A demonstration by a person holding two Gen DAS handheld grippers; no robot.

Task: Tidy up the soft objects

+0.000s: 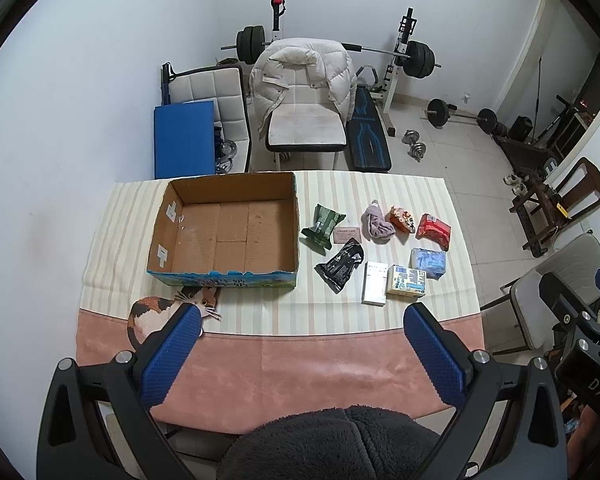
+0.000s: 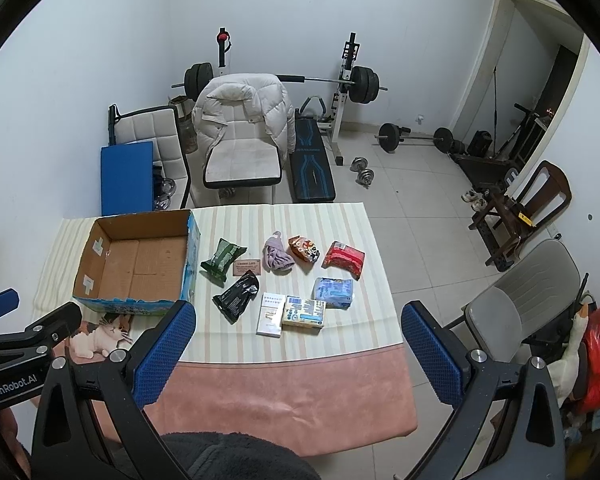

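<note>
Table (image 1: pixel 300 380) under a striped cream and pink cloth (image 1: pixel 260 312), cat print at its near left. Cardboard box (image 1: pixel 228 200), open-topped, bare inside, on the left half of the table. To its right, a loose cluster of soft goods, none touching the box: green pouch (image 1: pixel 322 225) nearest the box wall; small tan card (image 1: pixel 347 236) just beside it; black pouch (image 1: pixel 341 263) nearer the viewer than the card; mauve cloth (image 1: pixel 377 224), bunched, in the far row; orange packet (image 1: pixel 402 220) just right of the cloth; red packet (image 1: pixel 435 230) at the far right; blue tissue pack (image 1: pixel 429 262) nearer than the red one; white box (image 1: pixel 375 283) and yellow-blue pack (image 1: pixel 408 281) side by side, touching, at the near edge of the cluster. Left gripper (image 1: pixel 302 354) above the near pink band, blue pads spread wide, nothing between them. Right gripper (image 2: pixel 298 354) likewise above the near edge, pads wide apart, holding nothing. Behind the table: white chair (image 1: pixel 306 120) draped with a puffer jacket (image 1: pixel 300 68), and a barbell rack (image 1: pixel 404 52) against the wall.
</note>
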